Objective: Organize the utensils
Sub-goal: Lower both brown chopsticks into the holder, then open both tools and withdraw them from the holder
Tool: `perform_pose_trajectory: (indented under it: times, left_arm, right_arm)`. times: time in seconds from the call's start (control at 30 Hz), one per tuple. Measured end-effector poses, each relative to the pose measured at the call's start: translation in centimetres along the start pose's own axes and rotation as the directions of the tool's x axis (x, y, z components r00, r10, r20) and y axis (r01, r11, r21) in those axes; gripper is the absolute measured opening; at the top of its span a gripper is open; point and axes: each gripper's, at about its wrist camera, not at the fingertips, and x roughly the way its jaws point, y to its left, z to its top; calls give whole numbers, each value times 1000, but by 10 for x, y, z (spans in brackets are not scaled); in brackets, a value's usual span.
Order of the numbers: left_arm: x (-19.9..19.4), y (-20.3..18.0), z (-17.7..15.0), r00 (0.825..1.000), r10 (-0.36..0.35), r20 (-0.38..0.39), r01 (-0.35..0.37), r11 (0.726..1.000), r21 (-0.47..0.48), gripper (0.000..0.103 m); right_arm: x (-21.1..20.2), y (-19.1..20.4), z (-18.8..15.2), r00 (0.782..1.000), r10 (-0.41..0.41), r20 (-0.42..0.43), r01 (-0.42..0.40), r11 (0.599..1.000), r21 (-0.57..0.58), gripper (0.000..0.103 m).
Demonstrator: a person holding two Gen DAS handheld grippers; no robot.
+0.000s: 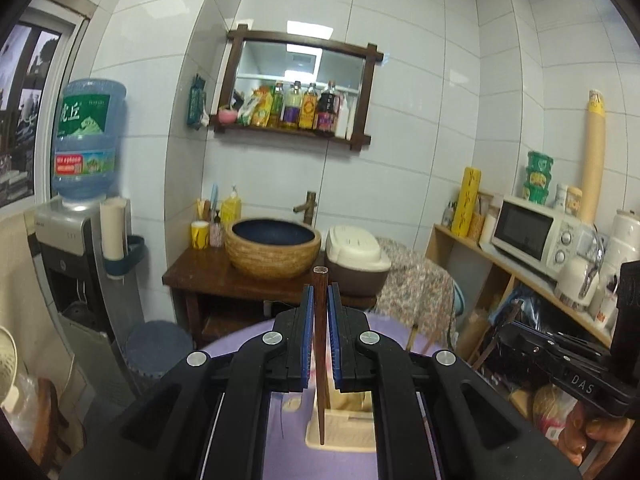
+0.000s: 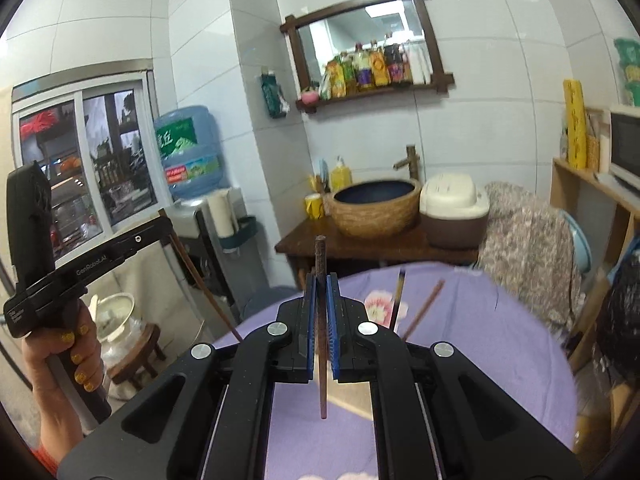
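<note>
My left gripper [image 1: 321, 292] is shut on a brown chopstick [image 1: 320, 360] that stands upright between its blue pads. Its lower tip hangs over a cream plastic holder [image 1: 352, 428] on the purple tablecloth [image 1: 248, 344]. My right gripper [image 2: 320, 282] is shut on a second brown chopstick [image 2: 321, 380], also upright above the cloth [image 2: 480, 340]. Two more chopsticks [image 2: 396, 304] [image 2: 424, 308] lie on the cloth beyond it. Each gripper shows in the other's view: the right gripper [image 1: 506, 322] at the right edge, the left gripper [image 2: 166, 224] held by a hand [image 2: 76, 356] at the left.
Behind the table stand a wooden washstand with a woven basin [image 1: 272, 248], a rice cooker [image 1: 356, 256] and a chair draped in flowered cloth [image 2: 528, 240]. A water dispenser [image 1: 84, 208] is at the left, a shelf with a microwave [image 1: 532, 236] at the right.
</note>
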Motion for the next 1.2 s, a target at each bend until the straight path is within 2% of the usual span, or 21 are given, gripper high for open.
perform_pose_trajectory:
  times: [0.13,0.27,0.5,0.73,1.0,1.17,1.2]
  left_arm:
    - [17,-7,25,999,15,41,-14,1000,-17,8]
    - [43,-10,25,999,25,36,-24,999,-42,8]
    - [87,-14,-18,997,30,-66,-31,999,-20,8]
    - [121,-10,-70,980,32,-197,-34,999,-10,8]
    - [137,-4,-98,962,32,-272,-39,999,-18,8]
    - [130,1,-94,967,14,-253,-26,999,-47,8]
    - [126,1,-93,969,10,-245,-22,999,-46,9]
  right_arm:
    - [4,3,29,996,-72,60,74,996,-39,6]
    - [22,-1,35,992,-110,56,112,993,-46,6]
    - [67,-17,-7,989,-144,-44,143,989,-38,6]
    - [99,-26,-52,980,-143,-139,140,990,-27,6]
    - [106,-27,-69,979,-153,-133,148,988,-46,6]
    - [102,-33,-71,982,-153,-115,150,988,-31,8]
    - [100,-34,-72,981,-163,-104,160,987,-34,12]
